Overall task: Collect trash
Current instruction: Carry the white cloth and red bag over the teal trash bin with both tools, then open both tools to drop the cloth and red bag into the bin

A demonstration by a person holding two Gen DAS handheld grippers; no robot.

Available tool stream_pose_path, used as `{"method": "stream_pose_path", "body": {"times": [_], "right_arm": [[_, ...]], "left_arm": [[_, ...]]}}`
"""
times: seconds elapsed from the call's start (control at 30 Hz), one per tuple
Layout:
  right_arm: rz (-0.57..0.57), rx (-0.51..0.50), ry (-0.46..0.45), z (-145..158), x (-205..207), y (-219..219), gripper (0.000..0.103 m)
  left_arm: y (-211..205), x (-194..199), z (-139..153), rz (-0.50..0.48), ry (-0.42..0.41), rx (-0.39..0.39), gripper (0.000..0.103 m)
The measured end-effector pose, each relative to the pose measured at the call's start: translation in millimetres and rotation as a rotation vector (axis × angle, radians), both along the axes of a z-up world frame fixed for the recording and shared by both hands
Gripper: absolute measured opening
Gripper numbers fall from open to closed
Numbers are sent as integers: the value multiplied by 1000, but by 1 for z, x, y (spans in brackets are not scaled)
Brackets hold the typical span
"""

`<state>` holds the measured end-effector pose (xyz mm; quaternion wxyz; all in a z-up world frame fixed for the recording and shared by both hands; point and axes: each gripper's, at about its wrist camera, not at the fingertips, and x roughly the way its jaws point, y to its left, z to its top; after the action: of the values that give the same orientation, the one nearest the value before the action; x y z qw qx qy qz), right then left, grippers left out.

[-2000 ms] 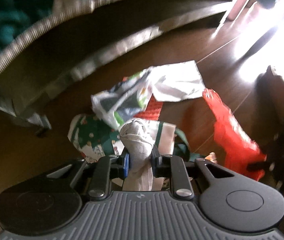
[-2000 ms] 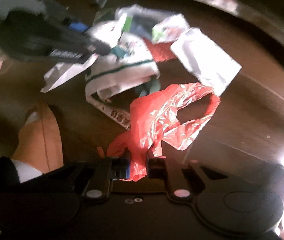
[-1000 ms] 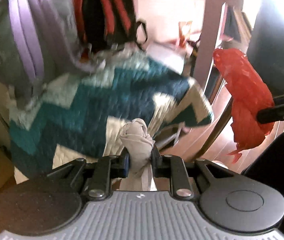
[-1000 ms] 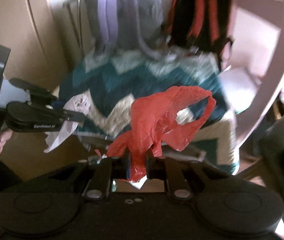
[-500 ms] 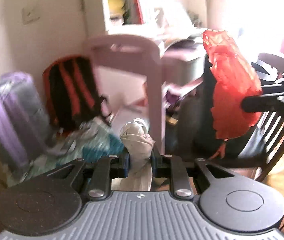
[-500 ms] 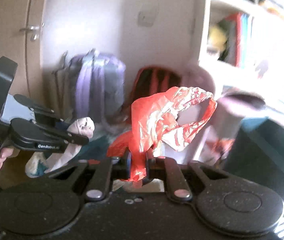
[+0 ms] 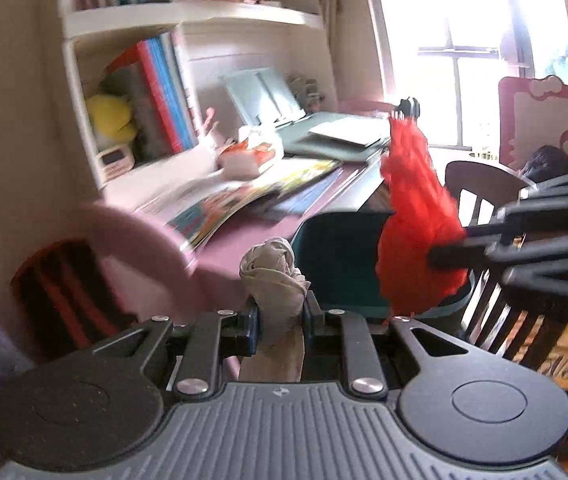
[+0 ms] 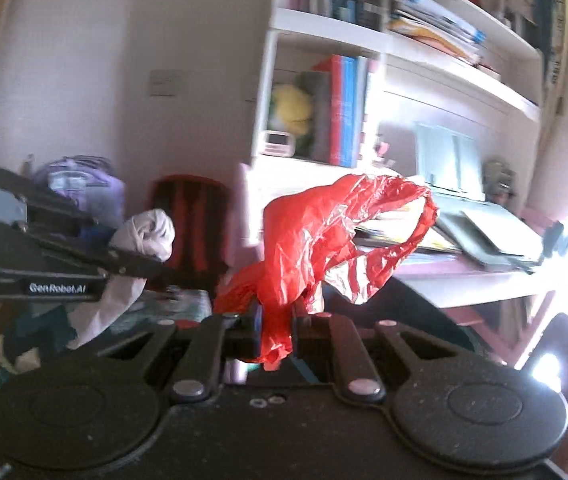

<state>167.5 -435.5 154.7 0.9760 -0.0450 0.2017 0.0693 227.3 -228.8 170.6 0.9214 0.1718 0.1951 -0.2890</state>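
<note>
In the left wrist view my left gripper (image 7: 280,316) is shut on a crumpled grey-white paper wad (image 7: 276,276) that sticks up between its pads. To its right, my right gripper (image 7: 439,254) reaches in from the side, shut on a red plastic bag (image 7: 415,220) that hangs from its tips. The right wrist view shows the same red plastic bag (image 8: 323,240) pinched in my right gripper (image 8: 276,320), its loop handle flaring to the right. The left gripper (image 8: 156,268) is at the left with the paper wad (image 8: 148,232). A dark teal bin (image 7: 335,264) stands just beyond both gripped pieces.
A pink desk (image 7: 244,248) with open books stands ahead, with a white bookshelf (image 7: 188,16) above it. A dark wooden chair (image 7: 479,188) is on the right, a blurred pink chair back (image 7: 144,248) on the left. A red-black backpack (image 8: 188,208) and a purple backpack (image 8: 84,184) lean on the wall.
Both grippers have risen from the floor with their trash still gripped. The views swung from the blanket and backpacks up to the desk, shelf and bin.
</note>
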Motion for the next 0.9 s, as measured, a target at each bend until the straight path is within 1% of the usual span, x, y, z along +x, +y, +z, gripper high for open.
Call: {"method": "stream_pose_path", "body": {"times": [0.07,0.23,0.37,0.47,0.6,0.67,0.77,0.87,0.9], "right_arm": [[-30,-6,14,-3,6,-13,12],[-58,-15,56,-16,16,-35,12],[-66,-26,85,-29,26,-44,12],[-69,-38,105,-36,33,-49,12],[-63,-34,135,-44,44,-55,12],[-59,-25,157,-48,50,-58,12],[-47,-22,188,-55,58,-60,13],[-41,-12,212,-61,63,-61,17],[-40,-15,218,-62,65,-60,21]], "left_arm": [[-19,6,7,-19,-3,-11,20],[-69,27,20,-48,-16,-46,20],[-102,41,19,-49,-13,-44,20],[-122,58,5,-49,40,-19,20],[-139,75,-23,-52,119,10,20],[-144,83,-37,-41,149,40,20],[-145,94,-57,-30,216,82,21],[-146,99,-68,-18,230,116,21],[-146,99,-72,-18,240,123,21]]}}
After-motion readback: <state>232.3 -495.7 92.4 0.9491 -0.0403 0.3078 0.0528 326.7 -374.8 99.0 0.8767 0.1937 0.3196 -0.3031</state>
